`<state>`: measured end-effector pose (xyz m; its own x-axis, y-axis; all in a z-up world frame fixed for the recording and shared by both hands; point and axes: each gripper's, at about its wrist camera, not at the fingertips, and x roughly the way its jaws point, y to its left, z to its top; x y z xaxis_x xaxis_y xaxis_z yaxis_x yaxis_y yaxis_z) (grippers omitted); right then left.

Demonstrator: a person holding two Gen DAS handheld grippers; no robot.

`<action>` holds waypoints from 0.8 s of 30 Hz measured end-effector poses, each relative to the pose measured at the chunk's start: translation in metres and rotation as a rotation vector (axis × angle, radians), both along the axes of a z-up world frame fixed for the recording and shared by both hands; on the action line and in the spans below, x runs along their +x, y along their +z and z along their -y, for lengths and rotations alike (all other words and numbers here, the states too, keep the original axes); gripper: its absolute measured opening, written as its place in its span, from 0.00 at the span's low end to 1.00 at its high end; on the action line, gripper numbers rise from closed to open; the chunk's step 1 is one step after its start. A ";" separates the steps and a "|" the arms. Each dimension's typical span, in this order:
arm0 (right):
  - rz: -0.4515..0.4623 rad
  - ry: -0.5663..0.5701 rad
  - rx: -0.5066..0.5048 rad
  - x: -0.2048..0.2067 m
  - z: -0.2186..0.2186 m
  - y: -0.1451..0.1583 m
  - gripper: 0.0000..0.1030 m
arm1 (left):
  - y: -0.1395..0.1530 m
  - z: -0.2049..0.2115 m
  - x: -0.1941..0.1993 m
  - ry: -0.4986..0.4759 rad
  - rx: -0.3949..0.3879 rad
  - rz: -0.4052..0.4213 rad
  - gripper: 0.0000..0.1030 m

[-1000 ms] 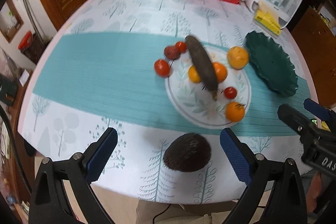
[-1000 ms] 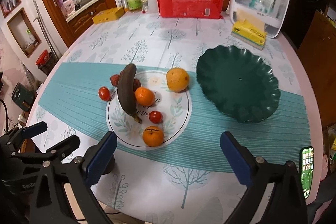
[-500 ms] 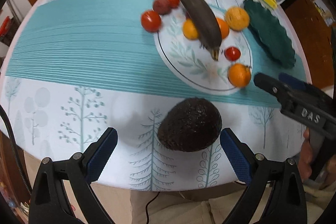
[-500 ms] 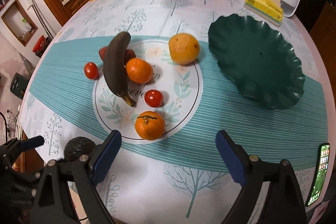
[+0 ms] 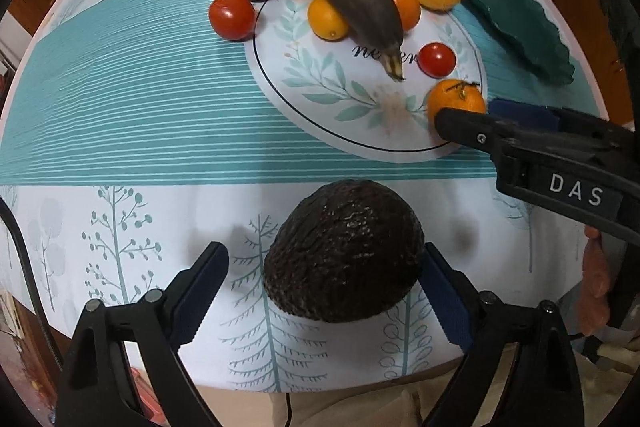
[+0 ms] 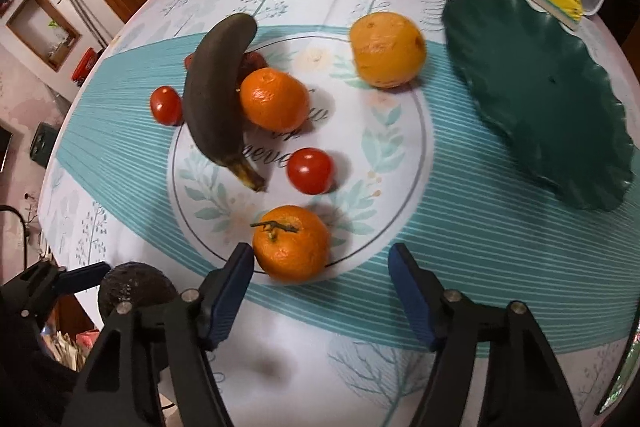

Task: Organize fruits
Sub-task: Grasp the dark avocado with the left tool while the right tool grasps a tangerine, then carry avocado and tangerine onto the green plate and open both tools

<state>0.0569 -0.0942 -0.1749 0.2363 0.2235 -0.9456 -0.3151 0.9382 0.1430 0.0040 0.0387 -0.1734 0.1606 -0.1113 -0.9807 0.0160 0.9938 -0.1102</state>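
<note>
Both grippers closing, nothing pinched: left gripper straddles the avocado lying crosswise, right gripper nears a tangerine.

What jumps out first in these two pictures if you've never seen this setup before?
Probably the big dark avocado at the table's near edge, framed by the left gripper, whose closing jaws do not yet press on it. Next, the blackened banana leaning over an orange on the round printed mat, while the right gripper closes around a stemmed mandarin.
</note>
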 end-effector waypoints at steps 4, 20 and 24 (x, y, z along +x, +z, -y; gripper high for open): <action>0.000 0.028 -0.015 0.000 -0.007 -0.004 0.45 | -0.005 0.004 0.003 -0.011 -0.017 -0.014 0.74; 0.032 0.022 0.003 -0.002 0.000 0.010 0.38 | 0.018 -0.002 0.012 0.024 0.012 0.078 0.64; 0.073 0.000 0.018 -0.003 0.011 0.031 0.38 | 0.041 0.006 0.025 0.017 0.015 0.140 0.63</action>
